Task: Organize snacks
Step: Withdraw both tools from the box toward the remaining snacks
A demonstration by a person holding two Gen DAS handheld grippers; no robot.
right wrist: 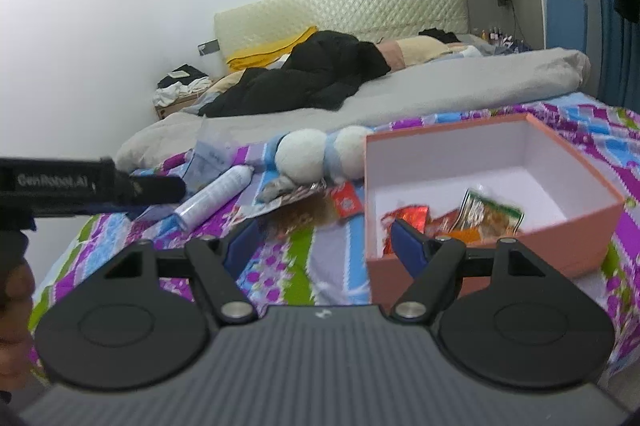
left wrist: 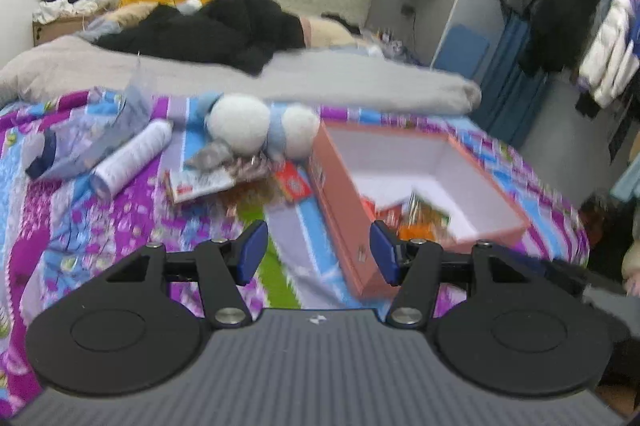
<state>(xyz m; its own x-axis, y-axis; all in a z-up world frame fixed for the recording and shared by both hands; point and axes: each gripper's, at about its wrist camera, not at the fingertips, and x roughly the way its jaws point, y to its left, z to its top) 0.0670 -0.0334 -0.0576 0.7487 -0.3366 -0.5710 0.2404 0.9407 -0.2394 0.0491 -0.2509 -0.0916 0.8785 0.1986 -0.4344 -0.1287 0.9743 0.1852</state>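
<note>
On patterned bedspread [left wrist: 120, 218]: pink box [left wrist: 340, 201] holds snack packets [right wrist: 472, 216]; left gripper [left wrist: 318, 252], right gripper [right wrist: 324, 246] both agape, empty.

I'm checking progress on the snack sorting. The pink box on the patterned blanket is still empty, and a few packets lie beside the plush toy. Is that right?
Not quite: the pink box is not empty. The right wrist view shows several snack packets already lying inside it, orange, red and green ones. The rest holds: it sits on the patterned blanket, and loose packets lie beside the plush toy.
</note>
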